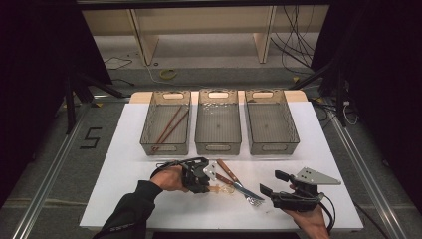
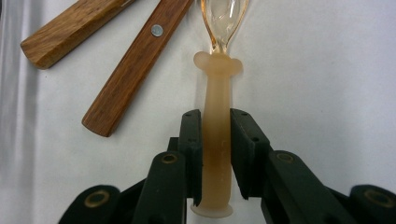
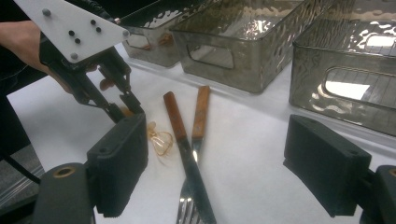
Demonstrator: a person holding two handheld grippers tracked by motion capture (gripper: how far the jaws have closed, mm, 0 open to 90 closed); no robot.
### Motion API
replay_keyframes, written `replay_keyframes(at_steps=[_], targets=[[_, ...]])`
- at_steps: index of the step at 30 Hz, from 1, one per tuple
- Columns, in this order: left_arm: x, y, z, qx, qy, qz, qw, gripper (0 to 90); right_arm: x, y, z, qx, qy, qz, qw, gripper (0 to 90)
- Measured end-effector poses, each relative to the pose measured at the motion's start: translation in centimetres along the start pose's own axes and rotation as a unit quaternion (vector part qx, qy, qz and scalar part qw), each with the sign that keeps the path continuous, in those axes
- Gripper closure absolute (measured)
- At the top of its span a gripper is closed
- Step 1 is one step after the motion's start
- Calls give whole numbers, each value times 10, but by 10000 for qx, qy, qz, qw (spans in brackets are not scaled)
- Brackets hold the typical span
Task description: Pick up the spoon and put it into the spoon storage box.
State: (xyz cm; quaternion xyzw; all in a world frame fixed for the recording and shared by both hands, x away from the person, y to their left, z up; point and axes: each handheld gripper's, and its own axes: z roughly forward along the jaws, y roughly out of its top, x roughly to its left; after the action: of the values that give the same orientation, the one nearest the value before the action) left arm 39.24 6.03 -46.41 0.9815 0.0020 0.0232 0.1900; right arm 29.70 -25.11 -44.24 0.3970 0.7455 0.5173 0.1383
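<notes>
We see a white table [image 1: 124, 189] from above, with three clear plastic bins in a row at its far side. The left bin [image 1: 165, 122] holds a pair of brown chopsticks [image 1: 169, 126]; the middle bin [image 1: 218, 122] and right bin [image 1: 271, 121] look bare inside.

Our left gripper [image 2: 216, 140] lies low over the table and its two black pads are clenched on the pale, frosted handle of a translucent amber spoon [image 2: 216, 135]. The spoon lies flat on the table; its bowl is cut off at the top of the left gripper view, and from above most of it is hidden under the gripper.

Just beside the spoon lie a wooden-handled knife [image 3: 184, 144] and a wooden-handled fork [image 3: 198, 123], crossing each other; their tips run off the bottom of the right gripper view.

Our right gripper [image 3: 219, 172] hovers nearby, jaws spread wide with nothing between them.
</notes>
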Motion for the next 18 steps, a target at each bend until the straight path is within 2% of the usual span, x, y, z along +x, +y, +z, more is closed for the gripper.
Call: replay_keyframes(at_steps=[4,8,11,15,18], targets=[[0,-2,-2,-32,53,-34,10000,753,0,0,0,-7,-1,2,10000,226],[1,-4,-5,-125,11,-96,9999,754,0,0,0,-9,2,2,10000,226],[1,-3,-11,-296,8,-143,9995,754,0,0,0,-11,4,7,10000,226],[2,-3,-22,-590,64,-322,9977,753,0,0,0,-14,5,8,10000,226],[4,-3,-31,-877,115,-571,9944,753,0,0,0,-15,7,10,10000,226]])
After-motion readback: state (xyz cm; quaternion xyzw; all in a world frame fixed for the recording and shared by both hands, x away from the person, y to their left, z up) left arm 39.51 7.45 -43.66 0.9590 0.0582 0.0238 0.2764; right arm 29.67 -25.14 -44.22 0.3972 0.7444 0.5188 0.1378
